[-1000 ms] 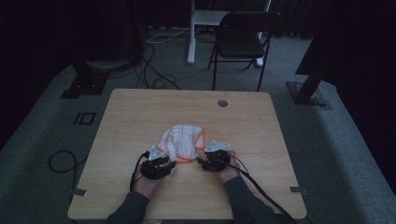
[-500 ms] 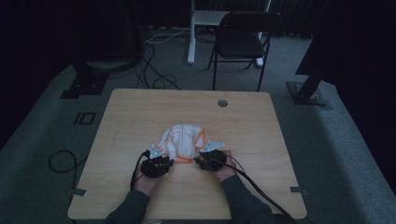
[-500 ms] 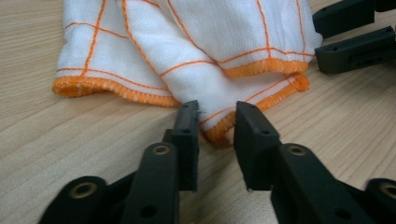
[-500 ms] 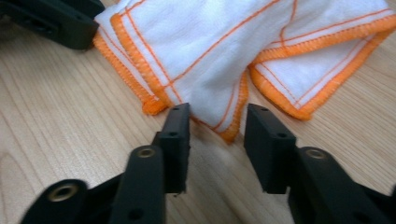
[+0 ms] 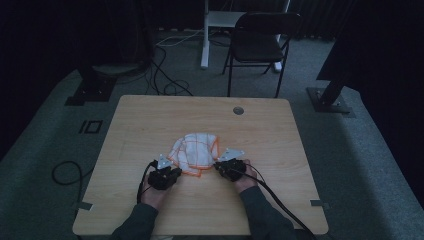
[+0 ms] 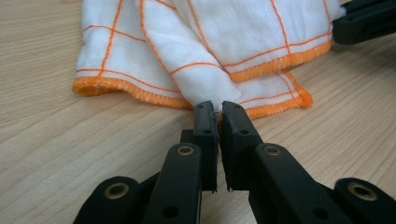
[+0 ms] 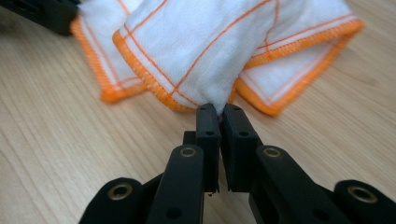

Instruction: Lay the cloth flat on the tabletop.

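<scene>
A white cloth (image 5: pixel 196 152) with orange stitching and an orange hem lies crumpled on the wooden table (image 5: pixel 150 120), near its front middle. My left gripper (image 5: pixel 172 169) sits at the cloth's near left edge; its jaws have just been closing and now pinch a fold of the cloth (image 6: pixel 205 65). The left gripper (image 6: pixel 217 108) shows the fabric caught between its tips. My right gripper (image 5: pixel 218 166) is at the cloth's near right edge, jaws just closed on another fold (image 7: pixel 201 51). The right gripper (image 7: pixel 218 111) holds white fabric between its tips.
A round grommet hole (image 5: pixel 238 110) sits near the table's far edge. Behind the table stand a dark folding chair (image 5: pixel 260 42) and a white desk leg (image 5: pixel 204 35). Cables (image 5: pixel 165 75) trail over the floor at the back left; stand bases rest at both sides.
Both grippers have closed in on the cloth's near edge and taken hold of it. The hands have barely shifted; the cloth looks slightly bunched between them.
</scene>
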Motion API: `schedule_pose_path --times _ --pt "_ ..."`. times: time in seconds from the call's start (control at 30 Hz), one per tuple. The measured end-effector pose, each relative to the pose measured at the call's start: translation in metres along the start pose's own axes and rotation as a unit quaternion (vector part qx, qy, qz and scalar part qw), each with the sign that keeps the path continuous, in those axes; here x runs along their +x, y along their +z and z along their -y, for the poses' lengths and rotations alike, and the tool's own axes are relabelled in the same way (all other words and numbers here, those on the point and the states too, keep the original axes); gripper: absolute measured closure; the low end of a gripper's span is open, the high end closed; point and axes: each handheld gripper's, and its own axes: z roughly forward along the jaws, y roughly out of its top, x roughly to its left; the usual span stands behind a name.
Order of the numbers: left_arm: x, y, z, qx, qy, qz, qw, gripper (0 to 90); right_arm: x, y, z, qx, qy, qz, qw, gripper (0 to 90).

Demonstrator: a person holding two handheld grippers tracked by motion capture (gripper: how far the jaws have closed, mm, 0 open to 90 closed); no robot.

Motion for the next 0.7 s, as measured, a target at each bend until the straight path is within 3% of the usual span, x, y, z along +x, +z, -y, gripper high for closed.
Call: schedule_pose_path --times 0.7 --pt "0.011 -0.015 0.007 0.001 -0.003 -0.014 0.9999 86.0 -0.033 -0.036 0.032 0.025 0.018 0.045 0.9985 86.5"
